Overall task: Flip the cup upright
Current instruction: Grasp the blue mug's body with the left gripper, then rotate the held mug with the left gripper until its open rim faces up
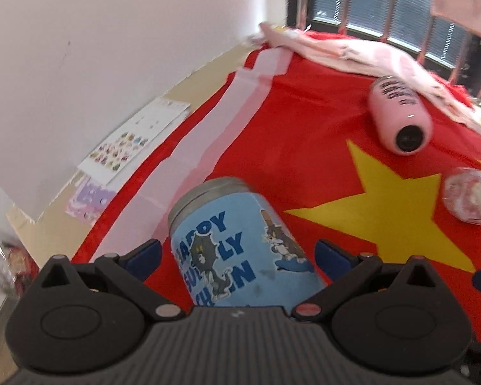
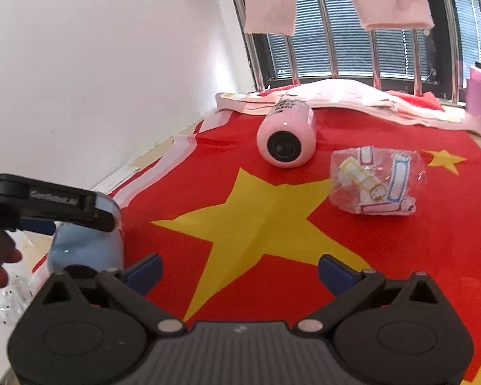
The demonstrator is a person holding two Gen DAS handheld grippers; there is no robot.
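L gripper (image 1: 237,256) spread wide around blue cartoon cup (image 1: 240,243), blue pads either side w/ gaps, neither pad touching cup wall in L wrist view. Cup tilted, grey metal rim pointing away toward white wall, printed w/ cat figures & blue lettering, sitting on red cloth (image 1: 304,128) near its pale pink edge strip. In R wrist view same cup (image 2: 86,247) at far L edge of cloth, partly hidden behind L gripper's black finger; contact there hard to judge. R gripper (image 2: 239,271) also spread wide, nothing between pads, hanging over big yellow star (image 2: 256,211). Pink cup (image 2: 287,136) lying on its side farther back, dark opening facing cam, well apart from blue cup. Clear plastic packet (image 2: 376,181) w/ small items just R of pink cup. Pink fabric (image 2: 336,96) bunched along far edge below barred window.
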